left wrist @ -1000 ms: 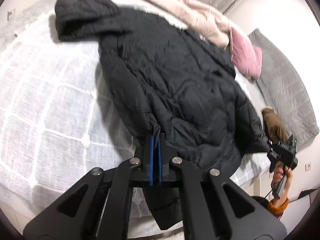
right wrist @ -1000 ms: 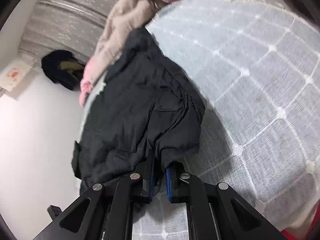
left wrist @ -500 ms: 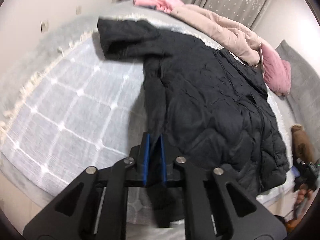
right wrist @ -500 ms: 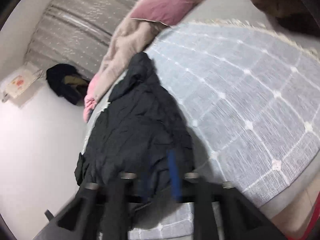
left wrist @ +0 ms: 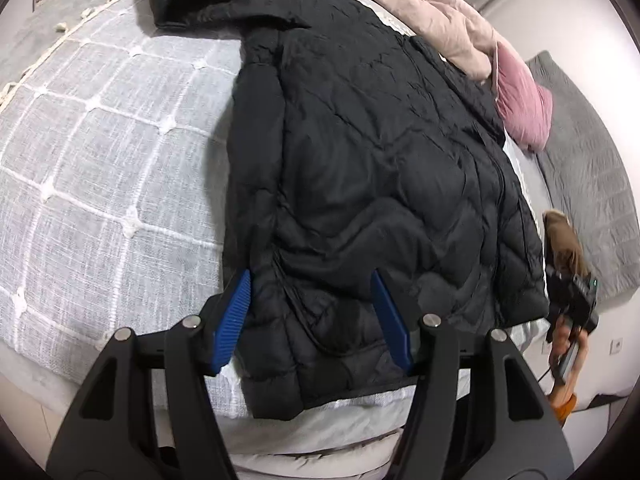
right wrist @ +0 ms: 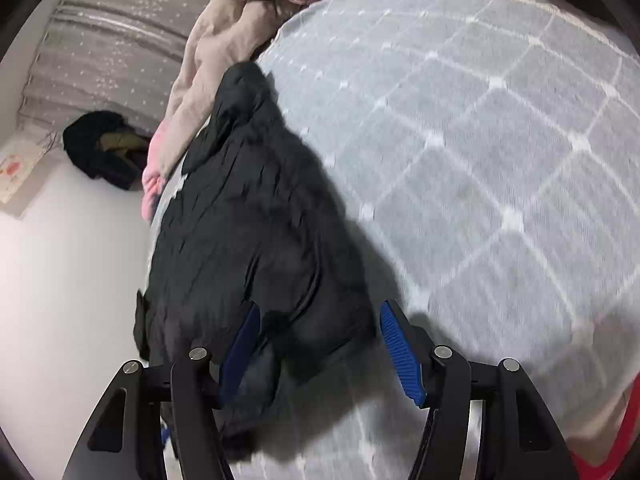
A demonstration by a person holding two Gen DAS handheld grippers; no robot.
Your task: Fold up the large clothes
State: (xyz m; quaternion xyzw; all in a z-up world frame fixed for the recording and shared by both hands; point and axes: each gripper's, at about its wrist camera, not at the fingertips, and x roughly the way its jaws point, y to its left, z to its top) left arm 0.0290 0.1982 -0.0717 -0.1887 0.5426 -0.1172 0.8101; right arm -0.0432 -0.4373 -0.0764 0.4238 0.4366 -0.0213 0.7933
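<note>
A black puffer jacket (left wrist: 360, 152) lies spread on the bed's grey cover with a white grid (left wrist: 100, 152), hood at the far left. My left gripper (left wrist: 310, 278) hangs over the jacket's near hem. Its jaws are opening, and the hem lies between the blue pads (left wrist: 236, 316) without being pressed. In the right wrist view the jacket (right wrist: 248, 232) runs away from me, and my right gripper (right wrist: 320, 308) straddles its near corner. Those jaws are opening too, and the pads stand apart from the cloth. The right gripper (left wrist: 574, 296), held in a hand, also shows beyond the jacket's right corner.
A beige and pink garment (left wrist: 432, 4) and a pink pillow (left wrist: 524, 108) lie along the jacket's far side. A grey quilt (left wrist: 588, 168) and a brown object (left wrist: 564, 240) sit at the right. A dark heap (right wrist: 104, 148) lies on the floor by a curtain (right wrist: 112, 28).
Both grippers were shut on the jacket's hem and have opened, letting it go. The jacket has settled flat on the cover, and both grippers have sunk slightly toward it.
</note>
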